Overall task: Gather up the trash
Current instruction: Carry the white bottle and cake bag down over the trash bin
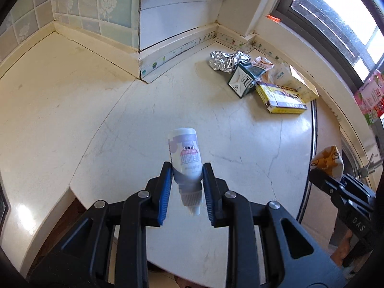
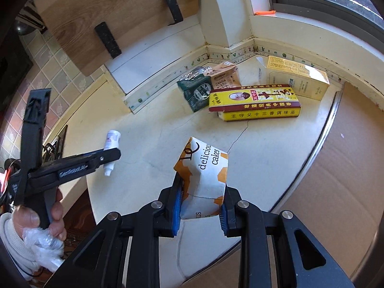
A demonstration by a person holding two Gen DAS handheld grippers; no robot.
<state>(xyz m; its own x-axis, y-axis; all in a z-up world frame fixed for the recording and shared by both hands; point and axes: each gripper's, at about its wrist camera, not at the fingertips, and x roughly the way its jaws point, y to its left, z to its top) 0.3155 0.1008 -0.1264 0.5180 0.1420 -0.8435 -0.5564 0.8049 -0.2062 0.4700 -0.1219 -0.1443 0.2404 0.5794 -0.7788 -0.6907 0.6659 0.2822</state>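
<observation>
The pale stone countertop (image 2: pixel 148 129) carries what remains of the trash, bunched in its far corner under the window: a cream carton (image 2: pixel 300 81) against the back edge, a yellow spice box (image 2: pixel 254 103) just in front of it, a dark green pack (image 2: pixel 195 91) and a tan wrapper (image 2: pixel 225 76) beside that, and crumpled foil (image 1: pixel 223 60) nearest the corner. A cardboard box (image 2: pixel 336 168) stands open off the counter's right edge, likely the place for the trash. Both tongs are already loaded and held clear above the counter's middle. The right gripper (image 2: pixel 200 208) is closed on a crumpled cake wrapper (image 2: pixel 204 172), pinched low between the blue pads. The left gripper (image 1: pixel 187 180) is clamped fully onto a small white bottle (image 1: pixel 184 158), nozzle toward the camera. To finish well, keep both grips firm, carry over the box, and release only once each item is inside its rim, the light wrapper especially.
</observation>
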